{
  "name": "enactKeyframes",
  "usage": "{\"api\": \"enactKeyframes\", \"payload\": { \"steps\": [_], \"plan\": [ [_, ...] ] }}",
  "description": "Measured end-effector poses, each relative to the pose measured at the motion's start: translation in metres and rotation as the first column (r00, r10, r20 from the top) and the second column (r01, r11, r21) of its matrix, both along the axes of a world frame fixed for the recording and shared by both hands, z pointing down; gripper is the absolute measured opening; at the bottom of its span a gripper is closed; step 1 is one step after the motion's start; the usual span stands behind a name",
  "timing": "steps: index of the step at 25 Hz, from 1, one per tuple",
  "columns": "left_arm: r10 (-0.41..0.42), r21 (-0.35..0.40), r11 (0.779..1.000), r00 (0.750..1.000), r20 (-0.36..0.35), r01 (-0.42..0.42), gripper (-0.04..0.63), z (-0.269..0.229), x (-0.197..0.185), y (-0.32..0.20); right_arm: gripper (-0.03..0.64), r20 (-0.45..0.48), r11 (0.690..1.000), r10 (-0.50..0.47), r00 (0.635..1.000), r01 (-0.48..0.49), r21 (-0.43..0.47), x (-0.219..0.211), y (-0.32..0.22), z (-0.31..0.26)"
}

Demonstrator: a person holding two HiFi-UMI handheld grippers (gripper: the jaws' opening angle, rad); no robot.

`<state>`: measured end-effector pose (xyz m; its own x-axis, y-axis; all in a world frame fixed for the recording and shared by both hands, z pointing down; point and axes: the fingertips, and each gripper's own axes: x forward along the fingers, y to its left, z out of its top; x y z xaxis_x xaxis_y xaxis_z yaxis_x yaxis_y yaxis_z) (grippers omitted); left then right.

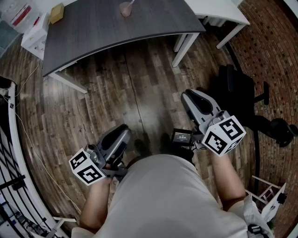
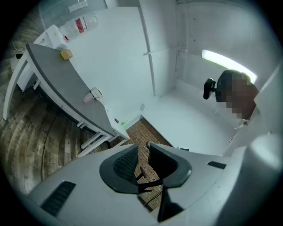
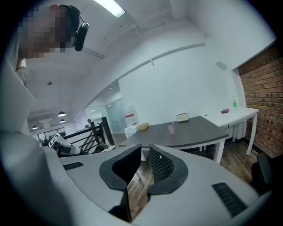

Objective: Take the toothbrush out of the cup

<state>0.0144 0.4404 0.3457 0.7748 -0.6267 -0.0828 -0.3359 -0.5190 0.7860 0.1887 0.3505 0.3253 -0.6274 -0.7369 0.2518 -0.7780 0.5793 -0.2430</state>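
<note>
The translucent pink plastic cup (image 1: 125, 9) stands on the far part of the curved dark grey tabletop (image 1: 116, 32), well apart from both grippers. The toothbrush (image 1: 132, 2) is in it. Only a thin handle shows above the rim, roughly upright with a lean to the right, and it is too small to read more.

The person stands back on the wood-plank floor (image 1: 135, 93) with both tools held low and close to the body. The left gripper (image 1: 123, 130) has its jaws drawn almost together. A narrow slit remains between them, and only floor shows through it. The right gripper (image 1: 188, 95) is set the same way, nearly closed and holding nothing.

The cup lies straight ahead and far. It sits almost in line with the left gripper and to the left of the right one, though the right is held a little further forward. Neither looks clearly nearer.

The right gripper view looks level across the tabletop, with the cup just right of its jaws. The task looks not yet begun. I judge the whole approach across the floor comes first, and the jaws must open wider before closing on the handle above the rim.
</note>
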Motion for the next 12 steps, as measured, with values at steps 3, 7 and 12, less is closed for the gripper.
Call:
{"api": "enactKeyframes", "payload": {
  "steps": [3, 7, 12],
  "plan": [
    [0.017, -0.018, 1.0, 1.0, 0.002, -0.017, 0.083, 0.007, -0.009, 0.0, 0.054, 0.021, 0.999, 0.016, 1.0, -0.015, -0.031, -0.009, -0.001, 0.007],
    [0.039, -0.052, 0.998, 0.999, 0.004, -0.039, 0.083, 0.02, -0.014, -0.005, 0.053, 0.019, 0.998, 0.011, 1.0, -0.01, -0.058, -0.019, -0.005, 0.015],
    [0.051, -0.064, 0.997, 0.999, 0.013, -0.05, 0.083, 0.025, -0.005, -0.035, 0.054, 0.007, 0.997, -0.039, 0.999, 0.039, -0.071, -0.022, -0.032, 0.025]
  ]
}}
